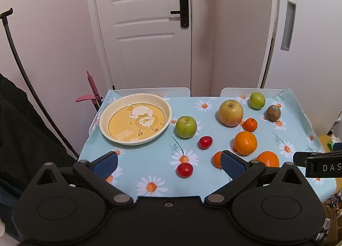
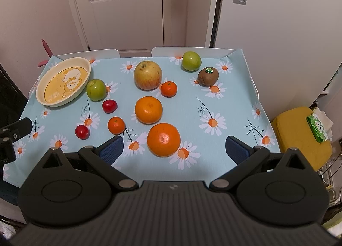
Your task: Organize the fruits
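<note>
Ten fruits lie loose on my table point(image 2: 235, 104), which wears a blue daisy-print cloth. Largest of what sits on it is the cream plate point(image 2: 40, 87) with a yellow cartoon centre, at the far left corner, holding nothing. Next comes the yellowish apple point(image 2: 148, 75), near the middle of the far edge, stem end up. Toward the near edge sits one big orange point(image 2: 163, 139), between my right claw's fingers but touched by neither; a second orange point(image 2: 148, 109) lies just beyond it. A green apple point(image 2: 96, 89) sits just beside the plate's rim, and another green apple point(image 2: 191, 61) rests by the far right corner. The kiwi point(image 2: 208, 76) lies near that one, its long axis running left to right and its sticker facing up. Two mandarins follow: one mandarin point(image 2: 168, 88) touches the yellowish apple, the other small mandarin point(image 2: 116, 125) is left of the oranges. Smallest are the red fruits: an oval one point(image 2: 109, 106), long axis across the table, and a round one point(image 2: 82, 132) nearer the left edge.

My left claw point(image 1: 170, 163) and my right claw point(image 2: 174, 149) both hover over the near edge, spread wide and carrying nothing.
</note>
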